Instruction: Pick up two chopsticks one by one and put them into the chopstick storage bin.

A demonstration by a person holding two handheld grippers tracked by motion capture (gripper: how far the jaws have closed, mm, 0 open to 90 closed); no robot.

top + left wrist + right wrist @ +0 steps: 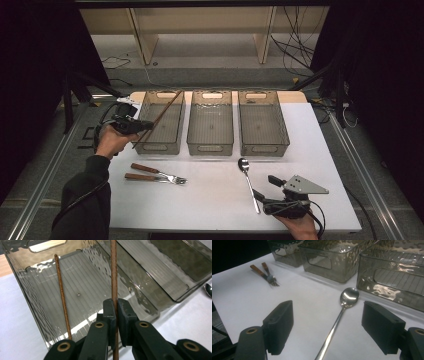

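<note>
From the high view, your left gripper (pixel 141 125) sits at the near left corner of the leftmost of three smoky clear plastic bins (pixel 161 121), clamped on a brown wooden chopstick (pixel 161 116) that slants up across that bin toward its far right corner. Two wooden-handled forks (pixel 156 173) lie side by side on the white table (pixel 210 200), near your left forearm, and a steel spoon (pixel 248 183) lies in front of the middle bin (pixel 210 122) and the right bin (pixel 262 121), its handle running toward your right gripper (pixel 266 188). In the left gripper view, the jaws are pressed tight on the chopstick (pixel 114 277), which runs straight up over the bin's open top; a second chopstick (pixel 62 295) rests inside that bin (pixel 32 290), leaning from the near wall toward the far end. In the right gripper view, your jaws stand wide apart with nothing between the pads, low over the table, and the spoon (pixel 342 307) lies between them on the surface, bowl pointing toward the bins; the forks (pixel 265 273) lie well off to the left.
</note>
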